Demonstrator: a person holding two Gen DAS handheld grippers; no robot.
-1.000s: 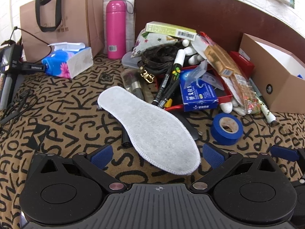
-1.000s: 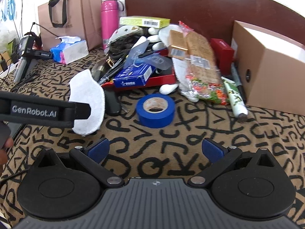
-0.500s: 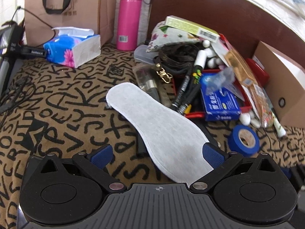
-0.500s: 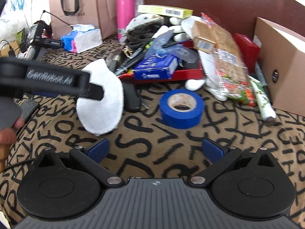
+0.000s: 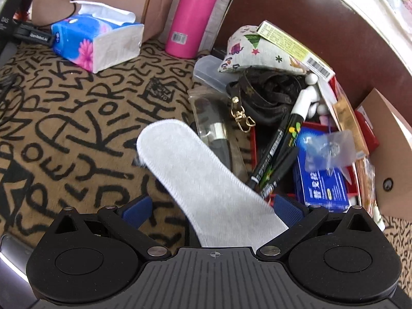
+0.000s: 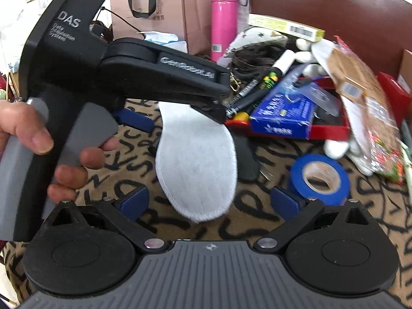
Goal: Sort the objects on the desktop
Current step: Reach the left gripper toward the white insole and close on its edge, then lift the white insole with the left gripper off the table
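The insole (image 5: 203, 180) lies on the patterned cloth (image 5: 64, 118), its toe against the pile beside the pens (image 5: 275, 159). A closing pinch could slide off the thin, limp edge, or snag a pen. The left gripper (image 5: 211, 206) is wide open astride the heel, gripping nothing. The right gripper (image 6: 208, 200) hangs open, empty, near the tape (image 6: 319, 177).

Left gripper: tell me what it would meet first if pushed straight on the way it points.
The white insole. It already lies between the open fingers of the left gripper, running forward toward the markers and the clutter beyond; exact depth is unclear.
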